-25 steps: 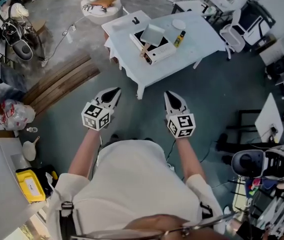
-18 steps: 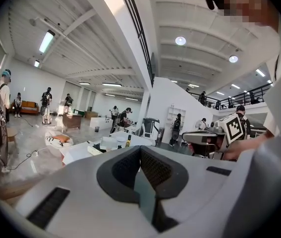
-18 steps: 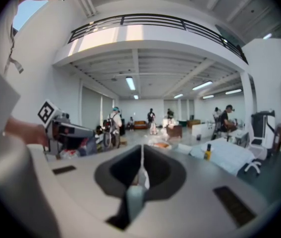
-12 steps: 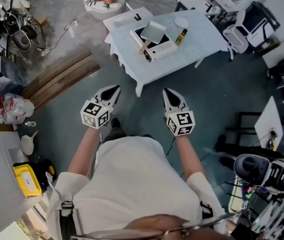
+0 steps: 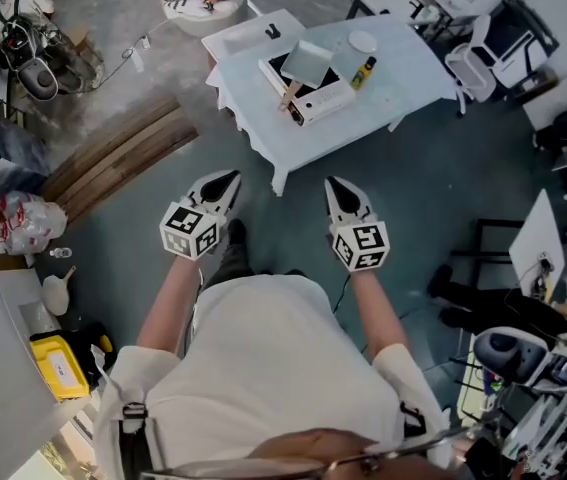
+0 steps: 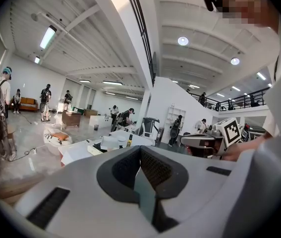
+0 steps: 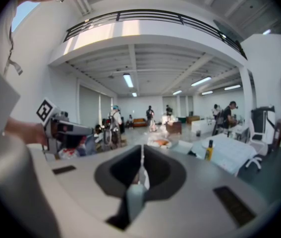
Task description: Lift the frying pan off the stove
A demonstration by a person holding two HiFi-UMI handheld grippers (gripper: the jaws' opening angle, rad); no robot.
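A step has been taken forward; the left claw (image 5: 228,182) and right claw (image 5: 334,186) are held shut and empty, with the square grey frying pan (image 5: 306,64) well ahead, unreached.

No word, number or brand is legible. The cube (image 5: 191,231) behind the left claw (image 5: 229,180) and the cube (image 5: 361,247) behind the right claw (image 5: 332,184) bear only black-and-white square marker patterns. The label on the yellow bottle (image 5: 362,73), far ahead of the claws on the bench (image 5: 403,78), is too small to read.

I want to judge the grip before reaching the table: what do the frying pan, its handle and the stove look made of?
The frying pan looks pale grey and matte, likely metal, though small here. Its handle is light brown, seemingly wood. The stove has a white casing, perhaps plastic, with a dark top.
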